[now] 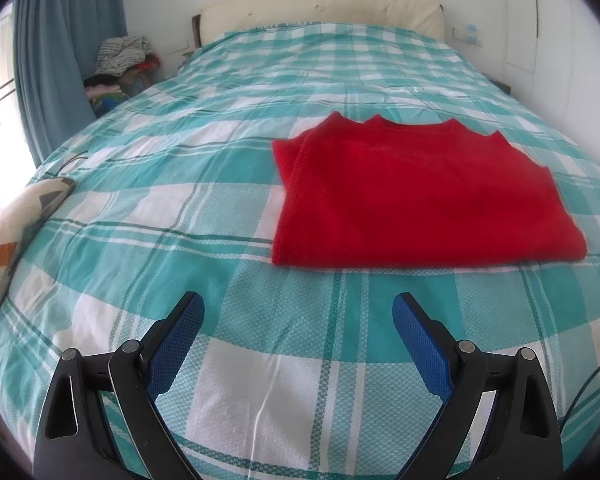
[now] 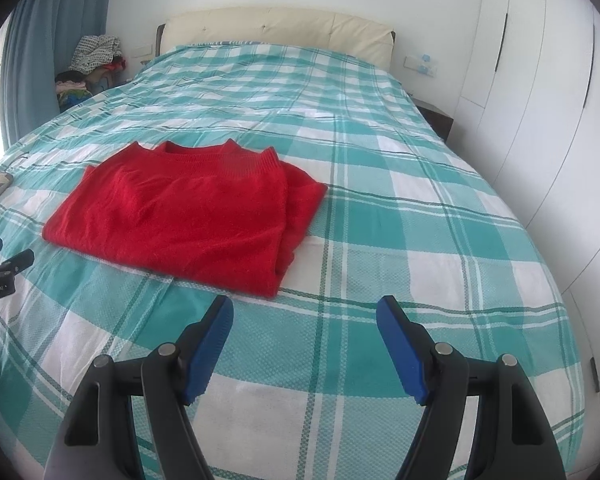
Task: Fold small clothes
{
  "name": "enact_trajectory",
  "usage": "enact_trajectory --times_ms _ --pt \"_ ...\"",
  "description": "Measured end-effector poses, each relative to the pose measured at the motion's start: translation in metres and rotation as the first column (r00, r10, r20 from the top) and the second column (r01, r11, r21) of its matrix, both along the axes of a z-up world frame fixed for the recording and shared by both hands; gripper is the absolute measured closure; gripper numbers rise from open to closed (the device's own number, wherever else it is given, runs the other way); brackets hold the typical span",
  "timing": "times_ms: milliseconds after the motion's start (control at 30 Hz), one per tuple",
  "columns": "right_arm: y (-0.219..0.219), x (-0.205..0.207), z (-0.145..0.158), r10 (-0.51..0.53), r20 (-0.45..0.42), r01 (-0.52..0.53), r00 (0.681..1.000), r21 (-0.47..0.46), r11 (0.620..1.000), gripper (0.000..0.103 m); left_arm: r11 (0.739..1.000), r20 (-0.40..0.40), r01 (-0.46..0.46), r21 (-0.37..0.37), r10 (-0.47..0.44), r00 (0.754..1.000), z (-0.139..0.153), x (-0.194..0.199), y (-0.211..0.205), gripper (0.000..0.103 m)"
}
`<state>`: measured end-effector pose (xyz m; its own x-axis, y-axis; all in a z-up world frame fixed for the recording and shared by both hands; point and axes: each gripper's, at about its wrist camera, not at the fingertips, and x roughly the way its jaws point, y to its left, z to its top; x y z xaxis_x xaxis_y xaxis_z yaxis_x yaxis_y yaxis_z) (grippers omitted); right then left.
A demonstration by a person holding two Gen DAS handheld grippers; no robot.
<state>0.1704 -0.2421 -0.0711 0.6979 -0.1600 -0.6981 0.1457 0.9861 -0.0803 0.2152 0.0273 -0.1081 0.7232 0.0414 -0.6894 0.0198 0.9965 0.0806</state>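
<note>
Sweater: the red sweater [image 2: 180, 216] lay folded flat on the plaid bedspread [image 2: 380, 240], collar toward the headboard.
Grippers: the left gripper [image 1: 298, 312] and right gripper [image 2: 304, 316] hovered near its front edge, jaws apart, empty.
Advice: probably pinch both near corners evenly, folding toward the collar.
Writing: partial "…nRobot.AI" on the left gripper's body.

The left tool [image 1: 298, 300] points forward with its two black arms spread wide apart and its blue textured pads [image 1: 418, 344] facing each other, nothing between them. The right tool [image 2: 305, 305] is posed the same way, jaws wide apart and empty, blue pads [image 2: 208, 350] angled inward. In the right wrist view, the left tool's tips appear at the far left edge.
</note>
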Motion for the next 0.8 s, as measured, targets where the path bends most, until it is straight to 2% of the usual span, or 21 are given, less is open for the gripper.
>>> enact_trajectory --times_ms 133,200,300,367,533,600,633,667,700,800 --pt "-0.025 0.032 -0.006 0.016 -0.004 -0.016 1.000 0.080 0.997 0.029 1.000 0.014 -0.011 -0.006 0.011 1.000 0.006 -0.001 0.006 0.007" --pt "-0.037 0.051 -0.011 0.034 0.001 -0.034 0.999 0.166 0.986 0.029 1.000 0.012 -0.016 -0.018 0.016 1.000 0.007 0.000 0.010 0.007" --pt "-0.060 0.085 -0.029 0.050 -0.008 -0.044 0.999 0.344 0.938 0.029 0.999 0.003 -0.020 -0.030 0.020 1.000 0.007 0.002 0.013 0.007" --pt "-0.071 0.108 -0.044 0.031 -0.031 -0.015 0.999 0.424 0.905 0.029 0.999 0.001 -0.024 -0.027 0.024 1.000 0.007 0.002 0.015 0.007" --pt "-0.074 0.155 -0.075 0.039 -0.100 0.017 0.994 0.501 0.865 0.030 0.999 0.000 -0.035 -0.038 0.035 0.999 0.011 0.004 0.024 0.007" --pt "-0.071 0.166 -0.082 0.028 -0.118 0.037 0.993 0.508 0.860 0.038 0.998 -0.004 -0.044 -0.046 0.044 0.999 0.012 0.005 0.030 0.007" --pt "-0.067 0.170 -0.082 0.048 -0.115 0.018 0.992 0.517 0.856 0.052 0.997 -0.008 -0.050 -0.051 0.049 0.999 0.013 0.005 0.033 0.007" --pt "-0.062 0.175 -0.082 0.075 -0.128 0.003 0.989 0.519 0.855 0.081 0.997 -0.011 -0.055 -0.057 0.054 0.998 0.014 0.005 0.037 0.007" --pt "-0.058 0.179 -0.079 0.068 -0.145 0.013 0.987 0.496 0.868 0.091 0.996 -0.014 -0.062 -0.064 0.061 0.998 0.015 0.005 0.042 0.007" --pt "-0.044 0.183 -0.056 0.061 -0.132 0.009 0.989 0.476 0.879 0.092 0.993 -0.020 -0.087 -0.077 0.086 0.996 0.019 0.004 0.057 0.007"
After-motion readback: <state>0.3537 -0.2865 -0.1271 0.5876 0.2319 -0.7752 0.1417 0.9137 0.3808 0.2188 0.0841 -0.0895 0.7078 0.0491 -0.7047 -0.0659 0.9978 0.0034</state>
